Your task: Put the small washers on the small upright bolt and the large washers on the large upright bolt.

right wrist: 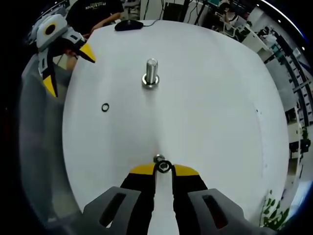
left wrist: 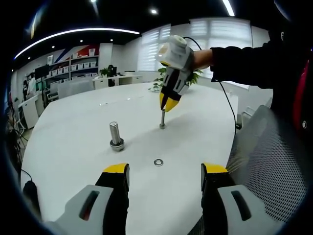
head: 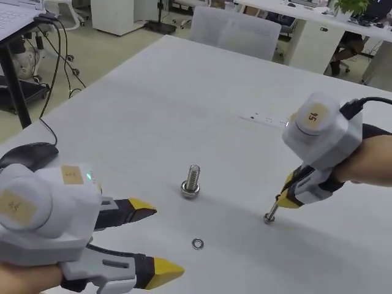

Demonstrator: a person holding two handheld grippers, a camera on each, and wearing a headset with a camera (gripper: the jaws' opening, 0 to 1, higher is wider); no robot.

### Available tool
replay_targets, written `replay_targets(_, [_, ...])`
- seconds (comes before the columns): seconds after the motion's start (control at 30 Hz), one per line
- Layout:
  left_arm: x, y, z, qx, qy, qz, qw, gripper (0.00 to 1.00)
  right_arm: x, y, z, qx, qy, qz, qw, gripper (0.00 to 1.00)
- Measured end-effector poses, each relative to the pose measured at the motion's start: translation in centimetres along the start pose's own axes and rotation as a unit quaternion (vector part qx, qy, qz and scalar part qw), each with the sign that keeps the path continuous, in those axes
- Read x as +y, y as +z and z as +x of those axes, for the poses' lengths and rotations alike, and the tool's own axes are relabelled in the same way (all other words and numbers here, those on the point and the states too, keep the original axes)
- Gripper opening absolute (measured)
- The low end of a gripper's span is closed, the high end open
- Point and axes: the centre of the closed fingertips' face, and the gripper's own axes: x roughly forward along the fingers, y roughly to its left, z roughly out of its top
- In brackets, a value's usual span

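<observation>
Nearest, the left claw [head: 166,239] hangs spread and idle at 7 o'clock, while the right claw [right wrist: 164,170], pinching a small washer [right wrist: 164,166] at the tip of the small upright bolt [head: 270,214], 4 o'clock from the large upright bolt [head: 192,182], should centre hole over tip before releasing.

A tan sticker [head: 313,116] atop the right gripper [head: 280,199], right of the head view, read "54". The left gripper [head: 166,240], lower left, bore a second sticker [head: 15,207], illegible.
</observation>
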Motion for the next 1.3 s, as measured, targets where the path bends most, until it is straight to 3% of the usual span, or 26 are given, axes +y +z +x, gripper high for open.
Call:
replay_targets(1.0, [-0.1,-0.1,0.0,0.002,-0.001,-0.001,1.0,0.58,-0.1,-0.7,2.9,0.01,0.014,0.01,0.9998,0.13])
replay_targets(1.3, [0.0,-0.2,-0.1,0.003,0.001,-0.002,1.0,0.58,0.6,-0.8,3.3,0.018,0.02,0.012,0.9996,0.13])
